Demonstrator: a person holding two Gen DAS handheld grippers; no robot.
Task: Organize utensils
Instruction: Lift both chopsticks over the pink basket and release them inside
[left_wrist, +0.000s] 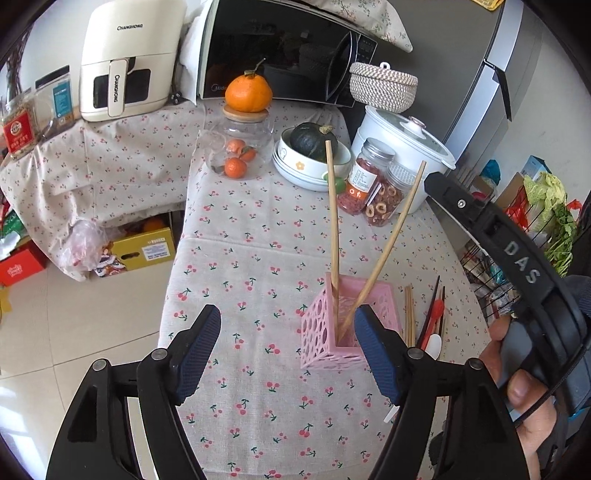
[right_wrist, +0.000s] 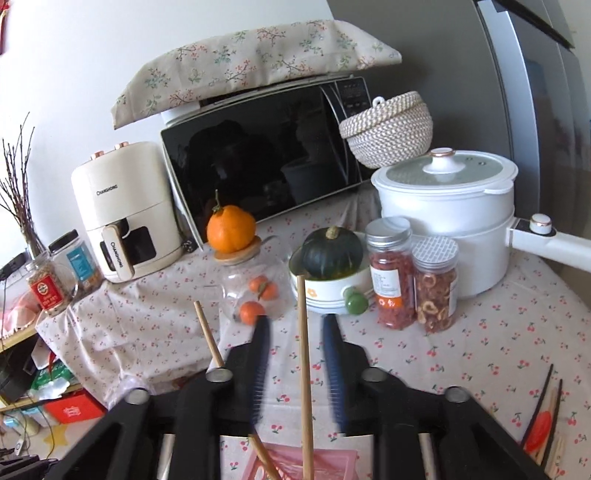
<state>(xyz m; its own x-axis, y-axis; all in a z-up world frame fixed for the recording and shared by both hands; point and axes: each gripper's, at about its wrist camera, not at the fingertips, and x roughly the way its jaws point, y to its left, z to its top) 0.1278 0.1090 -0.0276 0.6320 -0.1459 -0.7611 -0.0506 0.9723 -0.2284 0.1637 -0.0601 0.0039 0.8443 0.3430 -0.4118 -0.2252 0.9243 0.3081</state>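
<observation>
Two chopsticks (left_wrist: 334, 218) stand in the holder (left_wrist: 334, 332); more utensils (left_wrist: 424, 317) wait at lower right. Both claws, left (left_wrist: 288, 354) and right (right_wrist: 297, 369), gape, holding nothing.

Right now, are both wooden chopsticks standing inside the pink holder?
Yes, both wooden chopsticks stand with their lower ends inside the pink holder, leaning apart in a V above its rim.

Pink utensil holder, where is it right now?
In the left wrist view the pink utensil holder stands on the cherry-print tablecloth, right of centre, holding two wooden chopsticks.
</observation>
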